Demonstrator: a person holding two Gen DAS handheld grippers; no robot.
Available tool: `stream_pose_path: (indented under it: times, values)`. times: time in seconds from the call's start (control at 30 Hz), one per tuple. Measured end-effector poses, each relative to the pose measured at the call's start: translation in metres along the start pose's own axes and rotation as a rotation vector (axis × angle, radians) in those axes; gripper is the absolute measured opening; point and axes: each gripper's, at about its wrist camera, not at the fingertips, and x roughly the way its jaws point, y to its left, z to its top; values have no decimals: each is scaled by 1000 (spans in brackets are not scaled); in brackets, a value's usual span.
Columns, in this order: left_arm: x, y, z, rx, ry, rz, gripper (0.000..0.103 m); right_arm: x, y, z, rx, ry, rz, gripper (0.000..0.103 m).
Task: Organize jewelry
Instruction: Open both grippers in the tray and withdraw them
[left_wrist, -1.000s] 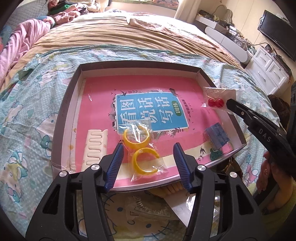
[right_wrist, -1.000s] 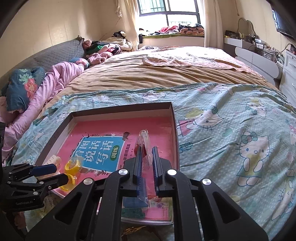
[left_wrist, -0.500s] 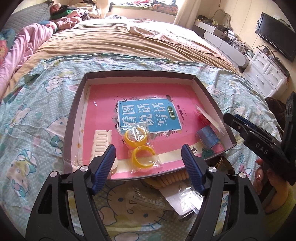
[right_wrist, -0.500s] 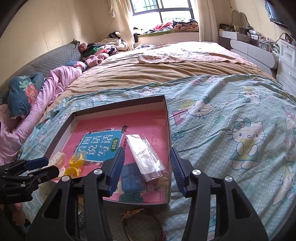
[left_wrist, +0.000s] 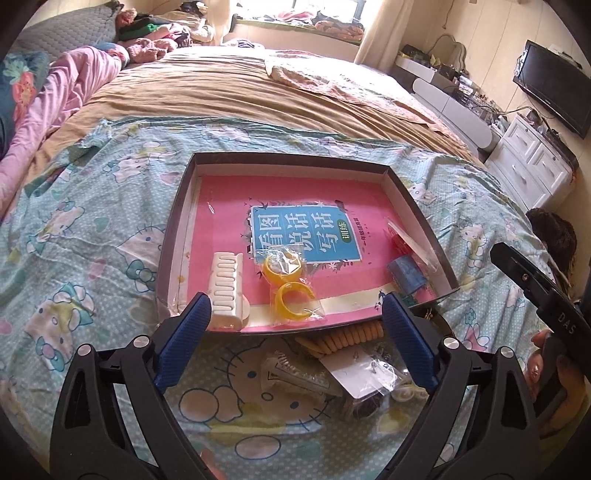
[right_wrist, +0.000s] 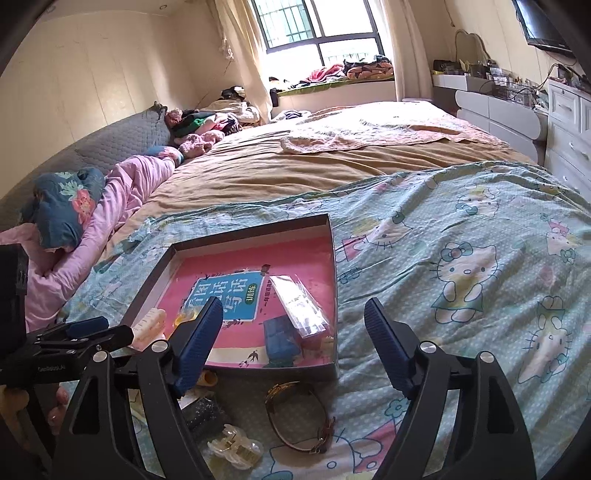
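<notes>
Left wrist view: the left tongs (left_wrist: 295, 325) have just been opening and stand wide with nothing between them, above the near edge of the box (left_wrist: 291, 159) on the bed. Inside lie a white hair clip (left_wrist: 226, 291), bagged yellow earrings (left_wrist: 290, 284) and a blue block (left_wrist: 406, 274).

Right wrist view: the right tongs (right_wrist: 293, 339) have likewise just been opening, empty, over the box's near right corner. A clear bag (right_wrist: 299, 306) lies in the box; what seems a watch (right_wrist: 297, 415) lies on the bedspread (right_wrist: 461, 240).

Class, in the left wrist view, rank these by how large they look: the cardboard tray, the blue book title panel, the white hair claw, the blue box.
1. cardboard tray
2. blue book title panel
3. white hair claw, though nearer the camera
4. blue box
</notes>
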Motion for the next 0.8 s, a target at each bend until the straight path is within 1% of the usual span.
stream_pose_path:
  times: [0.47,0.8]
  values:
    - [-26,1,-13,-12,-34,-4,88,-31,14,-4,-31,-33,20,78]
    - [-41,5,-26,-16,-48,6,88,-43,26,-16,-72,-14,37,78]
